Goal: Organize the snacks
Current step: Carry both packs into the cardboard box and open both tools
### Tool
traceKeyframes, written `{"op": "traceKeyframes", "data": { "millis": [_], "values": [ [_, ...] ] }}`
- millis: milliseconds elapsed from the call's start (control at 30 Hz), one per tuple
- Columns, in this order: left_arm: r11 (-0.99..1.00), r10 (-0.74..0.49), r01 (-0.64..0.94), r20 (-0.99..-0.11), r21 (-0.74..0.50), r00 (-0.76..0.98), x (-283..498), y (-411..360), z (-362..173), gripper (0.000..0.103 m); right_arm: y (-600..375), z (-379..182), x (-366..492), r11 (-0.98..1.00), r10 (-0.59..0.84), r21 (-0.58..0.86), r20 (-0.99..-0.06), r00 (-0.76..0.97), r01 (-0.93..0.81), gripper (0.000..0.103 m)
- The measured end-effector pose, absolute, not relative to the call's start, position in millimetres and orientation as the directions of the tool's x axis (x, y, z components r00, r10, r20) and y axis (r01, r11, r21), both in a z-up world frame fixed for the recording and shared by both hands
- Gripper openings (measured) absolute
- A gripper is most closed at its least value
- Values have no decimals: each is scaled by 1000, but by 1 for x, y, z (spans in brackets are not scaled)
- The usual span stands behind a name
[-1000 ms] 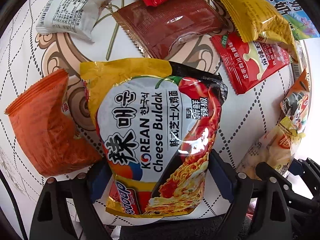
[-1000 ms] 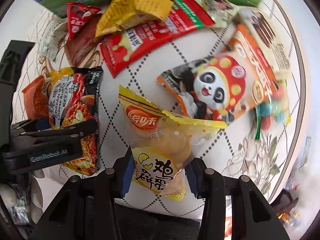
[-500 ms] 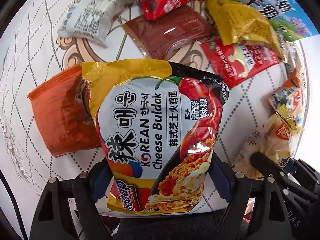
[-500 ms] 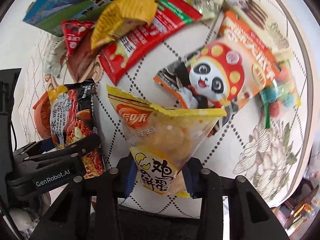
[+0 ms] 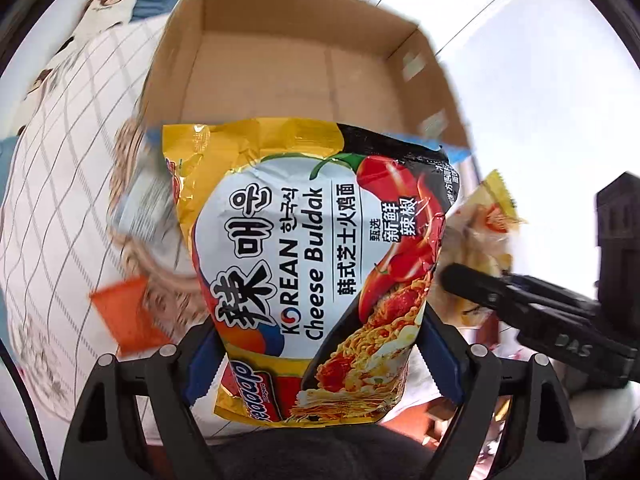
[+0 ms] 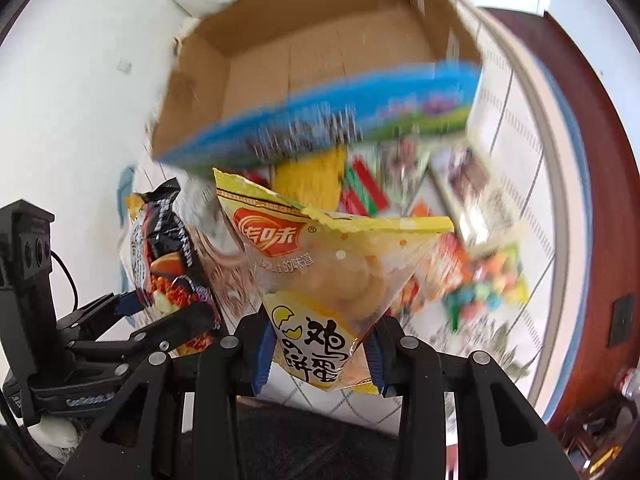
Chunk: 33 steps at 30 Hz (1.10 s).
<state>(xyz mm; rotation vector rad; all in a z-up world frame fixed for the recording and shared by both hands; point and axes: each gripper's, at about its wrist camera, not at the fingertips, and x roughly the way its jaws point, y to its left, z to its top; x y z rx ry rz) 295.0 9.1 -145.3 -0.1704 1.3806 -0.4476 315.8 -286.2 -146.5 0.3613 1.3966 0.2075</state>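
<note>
Between the blue pads of the left gripper, one noodle packet labelled "Korean Cheese Buldak" is clamped at its lower end; the jaws are closed onto the packet's width, and the packet stands upright in front of the camera, raised off the tablecloth.

One open cardboard box lies beyond the packet. Its interior floor and three inner walls are visible, and no items can be seen inside it. In the right wrist view, its near outer face carries blue and green print, heavily blurred.

One egg-biscuit bag, yellow-edged with a clear window showing round biscuits, is clamped at its lower end by the right gripper. The jaws are closed narrowly onto the bag. The bag is also raised, with its top seam just below the box's printed face.

Count of held items: two, one per gripper. The two grippers sit side by side, near each other; each is visible at the edge of the other's view.

Left of the noodle packet, one orange packet and one blurred white wrapper lie on the tablecloth. To the right of the egg-biscuit bag, several loose snacks remain on the tablecloth; motion blur prevents an exact count. One yellow bag and one packet of multicoloured candy can be distinguished among them.
</note>
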Motion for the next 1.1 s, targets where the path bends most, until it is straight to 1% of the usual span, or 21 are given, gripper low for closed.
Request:
{"op": "traceKeyframes", "data": {
  "millis": [67, 133, 267, 467, 533, 600, 667, 733, 867, 900, 933, 967, 1000, 1033, 1100],
  "values": [
    [891, -435, 217, -888, -399, 151, 328, 3, -124, 86, -296, -123, 338, 924, 360, 378, -909, 210, 52, 41],
    [892, -434, 224, -881, -392, 187, 365, -4, -108, 86, -307, -102, 364, 928, 354, 372, -901, 249, 24, 41],
    [904, -411, 226, -885, -364, 219, 452, -20, -102, 85, -317, -87, 432, 938, 333, 346, -899, 285, -6, 41],
    [938, -320, 179, -941, -298, 107, 570, -38, -155, 83, -321, -109, 536, 953, 301, 302, -932, 201, -27, 41],
    [947, -287, 168, -955, -272, 71, 597, -41, -179, 83, -305, -130, 563, 956, 294, 294, -942, 160, -28, 41],
    [954, -264, 154, -964, -257, 26, 604, -47, -213, 83, -301, -144, 582, 960, 280, 277, -952, 123, -39, 41],
    [957, -256, 135, -966, -256, -22, 616, -47, -236, 83, -297, -166, 604, 963, 266, 261, -960, 88, -58, 41],
    [959, -249, 127, -967, -253, -49, 620, -50, -246, 83, -293, -189, 625, 964, 260, 256, -964, 57, -75, 41],
    [970, -204, 113, -974, -215, -103, 621, -58, -259, 83, -283, -216, 649, 960, 256, 254, -967, -2, -118, 41],
    [971, -202, 109, -973, -214, -112, 624, -59, -263, 83, -282, -228, 652, 959, 258, 258, -966, -19, -118, 45],
    [969, -208, 116, -973, -219, -101, 627, -60, -263, 83, -282, -239, 658, 959, 255, 257, -966, -31, -121, 58],
    [970, -197, 131, -977, -207, -82, 629, -62, -262, 83, -281, -242, 662, 959, 248, 250, -968, -32, -130, 68],
    [970, -185, 146, -981, -193, -66, 631, -63, -260, 83, -281, -245, 668, 962, 239, 240, -971, -27, -131, 84],
    [970, -185, 148, -981, -192, -58, 633, -63, -259, 85, -281, -245, 669, 962, 238, 239, -971, -25, -131, 86],
    [969, -199, 136, -979, -204, -53, 636, -62, -258, 86, -284, -244, 672, 961, 252, 252, -968, -14, -112, 86]
  ]
}}
